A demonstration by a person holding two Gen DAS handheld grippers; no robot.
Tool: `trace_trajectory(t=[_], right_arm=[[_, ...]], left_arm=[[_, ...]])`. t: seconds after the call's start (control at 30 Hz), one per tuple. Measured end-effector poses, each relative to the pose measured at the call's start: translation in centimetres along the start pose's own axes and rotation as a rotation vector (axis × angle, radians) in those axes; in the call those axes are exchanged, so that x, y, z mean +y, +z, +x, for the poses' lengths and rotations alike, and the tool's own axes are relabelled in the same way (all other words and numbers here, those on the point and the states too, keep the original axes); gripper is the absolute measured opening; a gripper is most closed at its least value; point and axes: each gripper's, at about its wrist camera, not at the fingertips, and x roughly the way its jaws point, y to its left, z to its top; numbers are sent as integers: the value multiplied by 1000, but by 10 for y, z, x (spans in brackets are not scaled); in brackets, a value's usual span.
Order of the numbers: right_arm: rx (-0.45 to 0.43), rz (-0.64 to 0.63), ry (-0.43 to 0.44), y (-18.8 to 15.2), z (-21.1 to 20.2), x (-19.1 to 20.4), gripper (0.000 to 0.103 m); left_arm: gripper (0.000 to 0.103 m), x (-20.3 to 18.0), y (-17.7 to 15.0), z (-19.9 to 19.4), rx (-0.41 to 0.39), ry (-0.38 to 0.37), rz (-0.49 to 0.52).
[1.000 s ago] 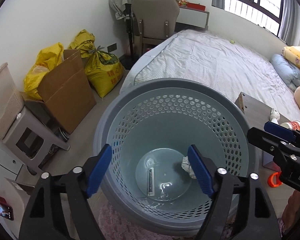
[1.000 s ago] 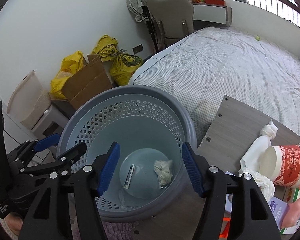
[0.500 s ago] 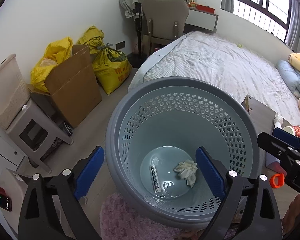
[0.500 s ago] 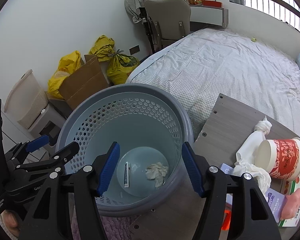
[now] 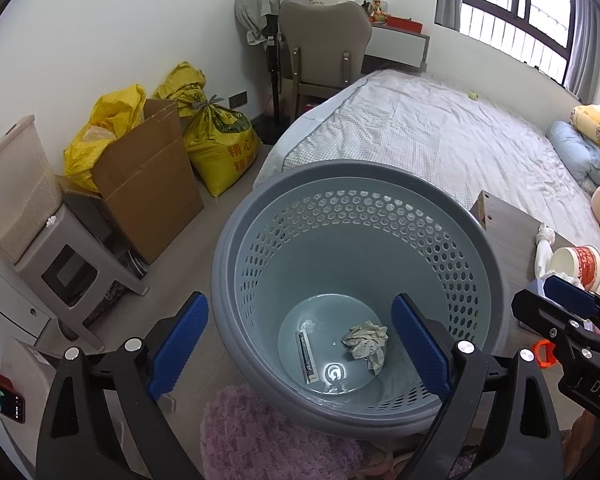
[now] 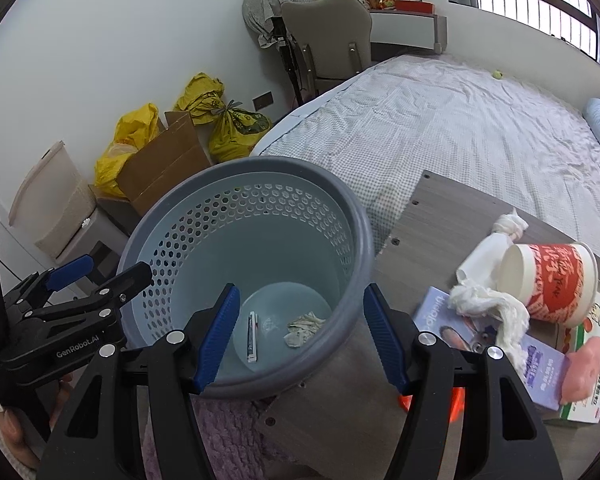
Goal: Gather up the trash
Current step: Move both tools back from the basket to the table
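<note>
Grey perforated bin (image 5: 236, 248) with crumpled paper (image 5: 366, 342), small tube (image 5: 306, 356) inside

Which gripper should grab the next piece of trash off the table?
Right. The right gripper is open and empty beside the table where the noodle cup and tissue lie; the left gripper hangs over the bin.

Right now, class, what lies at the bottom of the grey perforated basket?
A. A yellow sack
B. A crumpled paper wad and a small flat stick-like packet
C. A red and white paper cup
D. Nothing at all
B: the crumpled paper wad and the flat packet lie apart on the floor of the basket; the cup lies on the table outside it.
</note>
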Motion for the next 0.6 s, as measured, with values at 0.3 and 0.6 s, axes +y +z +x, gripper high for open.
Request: trace_trajectory(t=[0.3, 0.6], right_arm=[[-25, 55, -64, -23, -31, -34, 62], [-34, 135, -159, -53, -63, -84, 62]], left_arm=[[91, -33, -8, -11, -9, -62, 44], [91, -84, -16, -14, -1, -138, 118]])
